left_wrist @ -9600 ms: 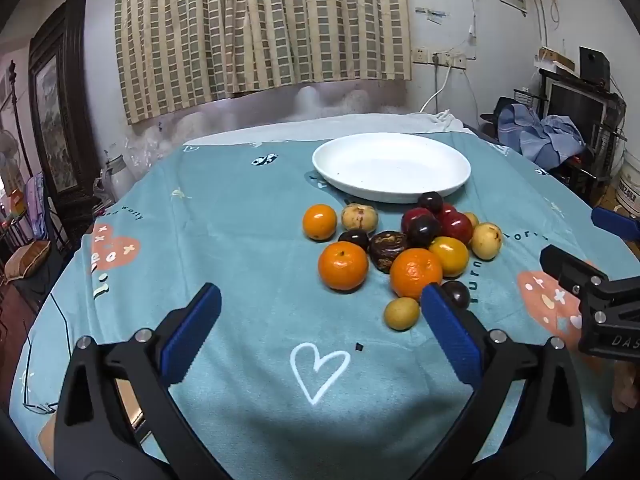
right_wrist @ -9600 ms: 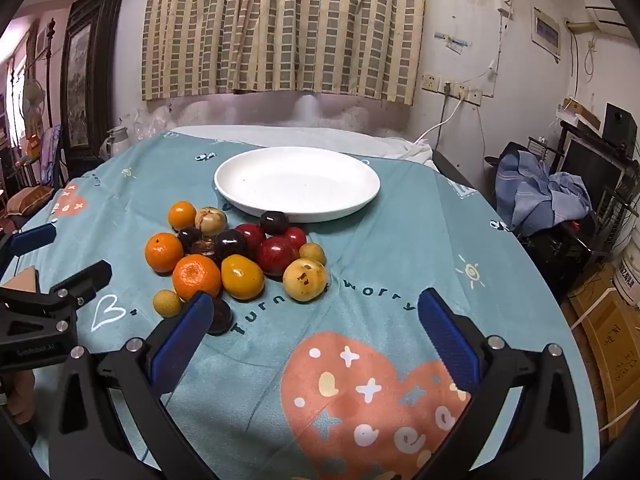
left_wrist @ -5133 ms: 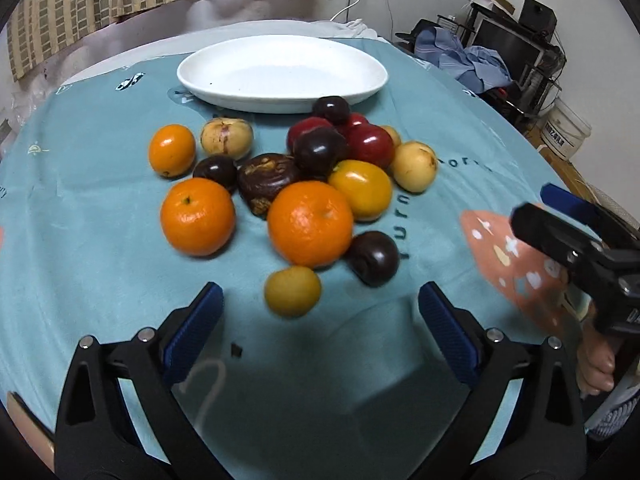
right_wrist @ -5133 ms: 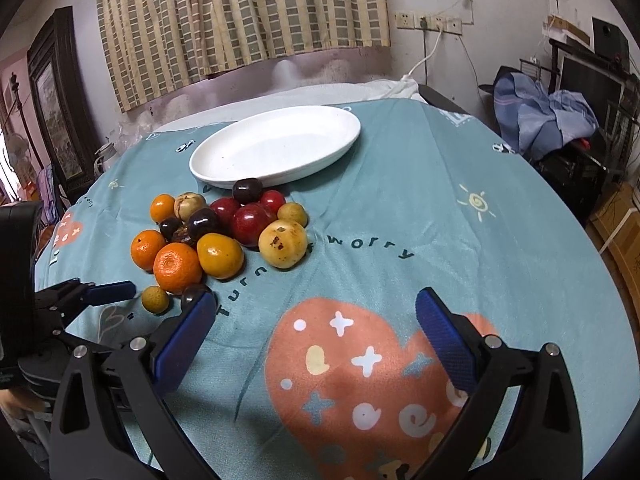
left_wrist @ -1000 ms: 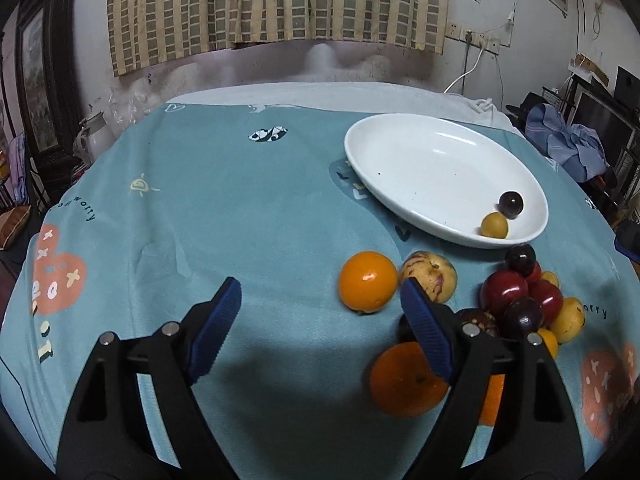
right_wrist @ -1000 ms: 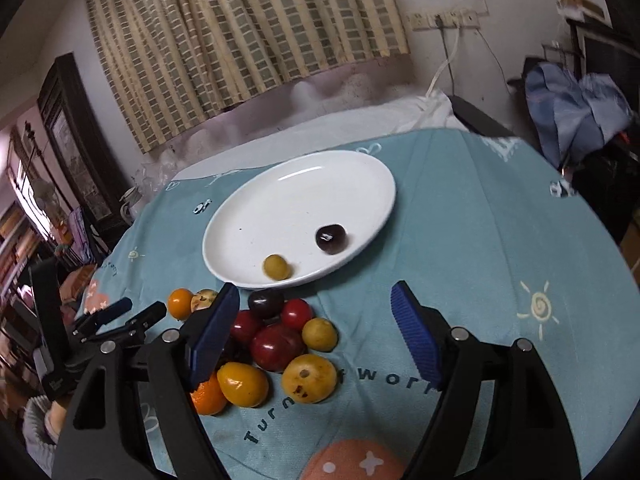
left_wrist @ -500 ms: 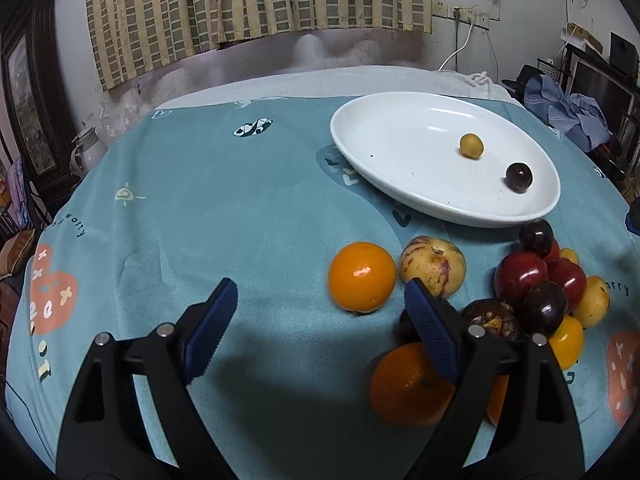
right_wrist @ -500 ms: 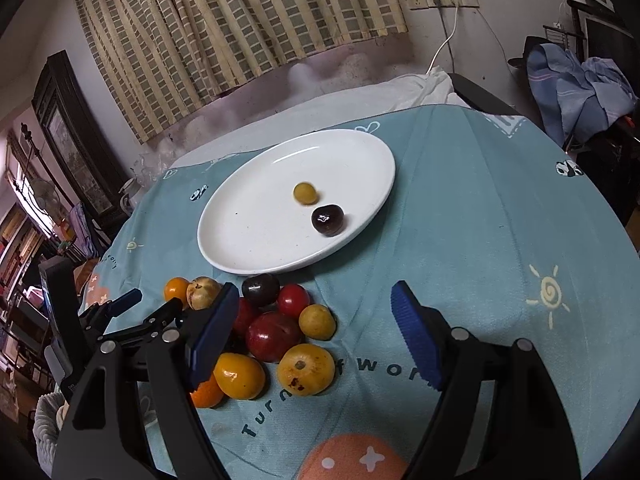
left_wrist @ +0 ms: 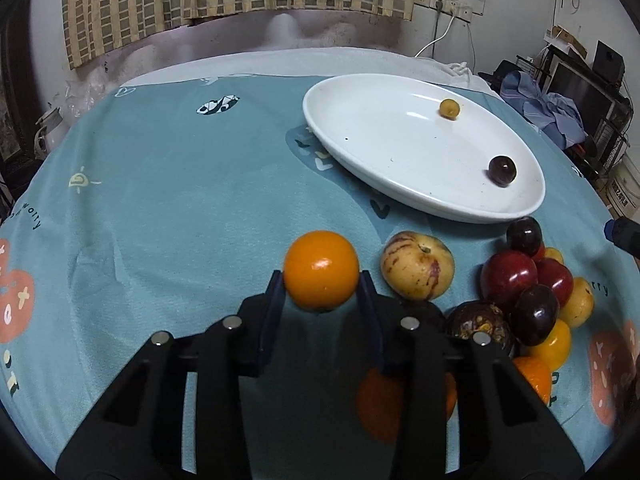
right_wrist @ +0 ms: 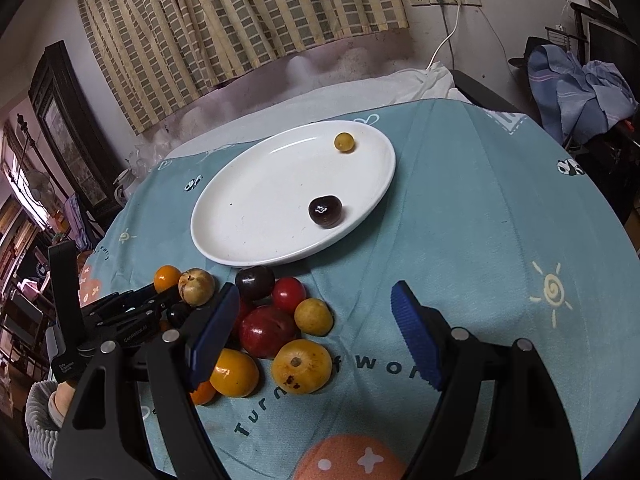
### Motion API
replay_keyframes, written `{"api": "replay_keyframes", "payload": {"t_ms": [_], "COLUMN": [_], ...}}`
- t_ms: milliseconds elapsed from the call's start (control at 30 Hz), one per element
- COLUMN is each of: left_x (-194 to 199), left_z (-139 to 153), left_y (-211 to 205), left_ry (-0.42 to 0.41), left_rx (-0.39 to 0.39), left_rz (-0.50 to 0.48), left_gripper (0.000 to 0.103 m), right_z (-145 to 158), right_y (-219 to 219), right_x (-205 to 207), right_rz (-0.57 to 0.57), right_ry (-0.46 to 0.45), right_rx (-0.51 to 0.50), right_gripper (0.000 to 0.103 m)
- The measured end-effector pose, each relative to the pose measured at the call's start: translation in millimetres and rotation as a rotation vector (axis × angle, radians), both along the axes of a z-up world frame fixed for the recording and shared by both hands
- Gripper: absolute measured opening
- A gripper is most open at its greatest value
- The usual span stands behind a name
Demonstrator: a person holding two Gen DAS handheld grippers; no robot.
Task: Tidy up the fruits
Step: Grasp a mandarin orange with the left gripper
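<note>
My left gripper [left_wrist: 321, 282] points down at a small orange [left_wrist: 321, 270] on the teal tablecloth. Its jaws are closing, and both blue pads [left_wrist: 276, 292] touch the orange's sides. In the right wrist view the same orange [right_wrist: 167, 277] sits at the left gripper's [right_wrist: 158, 298] tips. A white oval plate [left_wrist: 400, 184] behind holds a small yellow fruit [left_wrist: 449, 108] and a dark plum [left_wrist: 502, 169]. My right gripper [right_wrist: 316, 294] hangs open above the fruit pile with nothing between its fingers.
Right of the orange lie a speckled yellow fruit [left_wrist: 417, 264], red and dark plums [left_wrist: 508, 280], yellow fruits and more oranges [left_wrist: 532, 372]. Crumpled blue clothes [right_wrist: 580, 76] lie beyond the table's right edge. A person's sleeve [right_wrist: 40, 412] shows at lower left.
The left gripper's jaws have come in from wide apart onto the small orange, and it has dropped closer. The small yellow fruit has rolled toward the plate's far side. The right gripper stays as it was.
</note>
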State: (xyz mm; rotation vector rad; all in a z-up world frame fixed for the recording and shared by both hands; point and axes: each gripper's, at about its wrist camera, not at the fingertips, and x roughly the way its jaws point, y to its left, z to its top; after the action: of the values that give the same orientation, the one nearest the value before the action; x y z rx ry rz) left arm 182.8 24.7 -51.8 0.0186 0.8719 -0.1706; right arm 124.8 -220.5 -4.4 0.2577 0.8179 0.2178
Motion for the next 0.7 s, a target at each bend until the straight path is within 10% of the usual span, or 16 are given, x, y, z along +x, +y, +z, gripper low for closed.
{"api": "replay_keyframes", "payload": {"t_ms": [333, 700], "left_x": [4.5, 5.1], "left_z": [-2.5, -3.2], "left_y": [0.5, -1.0], "left_ry": [0.017, 0.021], "left_rx": [0.012, 0.02], "left_rz": [0.017, 0.02], "left_gripper": [0.038, 0.038], "right_z": [-7.0, -20.1], "right_y": [56.5, 74.4], "right_x": [-2.3, 26.9], "right_rz": [0.131, 0.154], "right_ry": [-0.087, -0.012], "right_rx": [-0.254, -0.186], "right_gripper": [0.057, 0.049]}}
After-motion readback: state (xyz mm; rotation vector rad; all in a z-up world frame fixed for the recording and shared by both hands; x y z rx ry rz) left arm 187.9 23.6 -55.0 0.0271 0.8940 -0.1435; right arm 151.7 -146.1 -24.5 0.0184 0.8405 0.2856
